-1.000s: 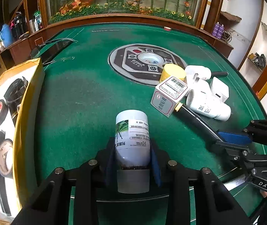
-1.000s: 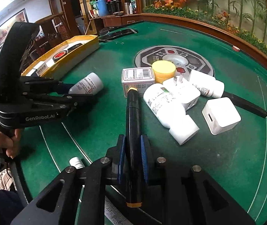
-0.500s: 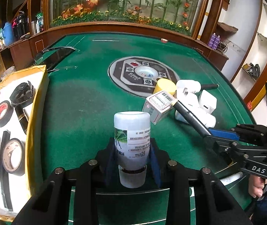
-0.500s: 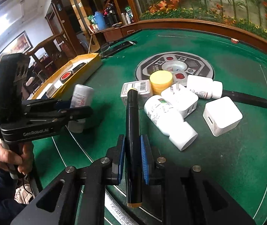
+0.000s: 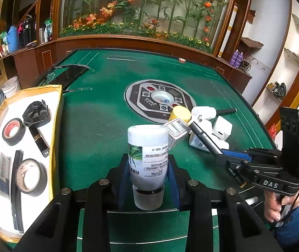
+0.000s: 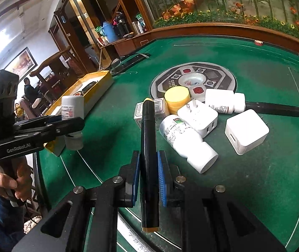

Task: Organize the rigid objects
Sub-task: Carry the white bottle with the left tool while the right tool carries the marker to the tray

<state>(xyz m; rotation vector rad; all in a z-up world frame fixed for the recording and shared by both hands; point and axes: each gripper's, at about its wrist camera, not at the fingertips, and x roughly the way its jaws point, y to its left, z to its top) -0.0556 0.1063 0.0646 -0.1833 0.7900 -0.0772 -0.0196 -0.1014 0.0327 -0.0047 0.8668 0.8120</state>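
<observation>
Left gripper (image 5: 148, 178): clamped on a white bottle (image 5: 147, 153), blue pads pressed to both sides; the bottle is held cap-down, lifted above the green felt table (image 5: 99, 126).
Right gripper (image 6: 148, 178): closed around a black marker (image 6: 148, 147), gripped mid-barrel with the tip pointing toward the pile; the marker is raised off the felt.
Yellow box (image 5: 58, 126): sits at the table's left edge, just beside the held bottle; its white interior holds a red-cored tape roll (image 5: 12, 131), a second tape roll (image 5: 28, 176) and a black handled tool (image 5: 36, 124).
Pile on the felt: a barcoded small box (image 6: 160, 109), a yellow-lidded jar (image 6: 176, 99), a pronged white plug adapter (image 6: 199, 116), a white charger cube (image 6: 246, 131), two more white bottles (image 6: 188, 142) and (image 6: 224, 101) lying on their sides, and another black marker (image 6: 275, 109), crowded together and mostly touching.
Round control panel (image 6: 193, 79): set in the table's centre, just behind the pile.
</observation>
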